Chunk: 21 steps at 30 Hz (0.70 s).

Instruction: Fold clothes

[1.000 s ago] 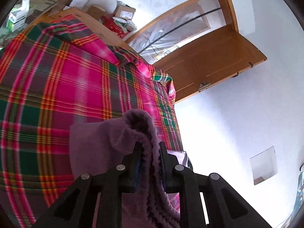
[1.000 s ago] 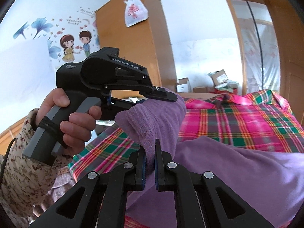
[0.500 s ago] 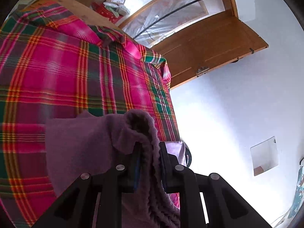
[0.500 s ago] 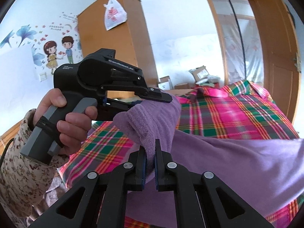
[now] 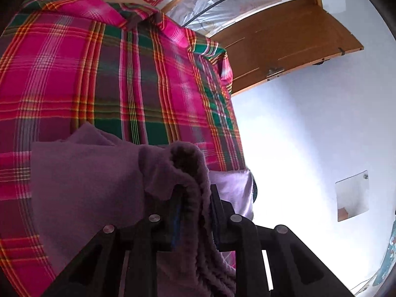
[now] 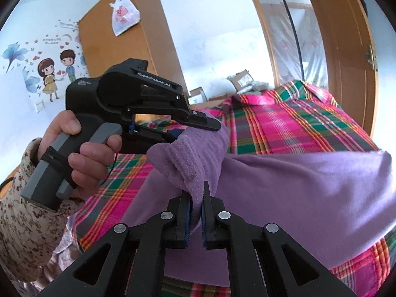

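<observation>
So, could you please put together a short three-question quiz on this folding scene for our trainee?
1. True or false: both hand-held grippers are shut on the purple garment.
2. Multiple choice: what does the garment lie on? A) a bare wooden table B) a pink and green plaid bedspread C) a tiled floor
3. Fill in: the white plastic bag hangs on the front of a wooden ____.

Key
1. True: the left hand-held gripper and the right hand-held gripper each pinch a bunched fold of the garment.
2. B
3. wardrobe
</observation>
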{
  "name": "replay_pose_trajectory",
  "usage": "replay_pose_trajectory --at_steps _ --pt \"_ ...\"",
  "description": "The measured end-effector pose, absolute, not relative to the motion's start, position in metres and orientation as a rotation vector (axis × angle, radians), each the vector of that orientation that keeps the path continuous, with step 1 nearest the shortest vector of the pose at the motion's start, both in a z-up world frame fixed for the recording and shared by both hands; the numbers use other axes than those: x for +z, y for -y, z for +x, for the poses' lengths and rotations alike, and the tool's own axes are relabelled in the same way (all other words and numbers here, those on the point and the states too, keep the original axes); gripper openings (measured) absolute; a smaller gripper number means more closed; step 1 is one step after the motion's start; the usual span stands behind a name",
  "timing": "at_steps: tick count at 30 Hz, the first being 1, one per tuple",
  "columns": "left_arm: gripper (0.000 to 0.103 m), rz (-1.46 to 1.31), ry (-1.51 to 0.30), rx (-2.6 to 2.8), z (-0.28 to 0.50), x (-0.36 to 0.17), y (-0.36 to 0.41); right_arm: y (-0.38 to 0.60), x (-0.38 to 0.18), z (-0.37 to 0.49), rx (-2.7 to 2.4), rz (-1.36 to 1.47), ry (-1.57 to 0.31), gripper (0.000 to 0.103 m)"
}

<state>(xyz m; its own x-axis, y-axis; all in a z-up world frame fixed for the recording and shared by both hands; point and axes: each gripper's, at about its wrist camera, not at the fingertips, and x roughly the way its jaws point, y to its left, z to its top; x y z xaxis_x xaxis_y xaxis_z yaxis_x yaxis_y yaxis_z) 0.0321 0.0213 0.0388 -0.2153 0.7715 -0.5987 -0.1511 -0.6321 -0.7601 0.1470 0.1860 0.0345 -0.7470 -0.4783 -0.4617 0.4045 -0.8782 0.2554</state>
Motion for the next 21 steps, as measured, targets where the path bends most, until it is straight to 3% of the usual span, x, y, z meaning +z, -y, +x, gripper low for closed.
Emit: replay_pose_trajectory --at_steps 12,17,21 --pt "0.032 -1.365 0.787 1.931 0.03 0.041 -0.022 -0.211 0.011 0.136 -2.539 0.857 0.336 0.009" --pt "0.033 -1.323 0.823 1.981 0.038 0.047 0.0 -0.218 0.008 0.135 -2.524 0.886 0.392 0.011" --pt "0.033 -1.33 0.871 2.02 0.044 0.04 0.023 -0.225 0.005 0.135 -2.518 0.91 0.438 0.02"
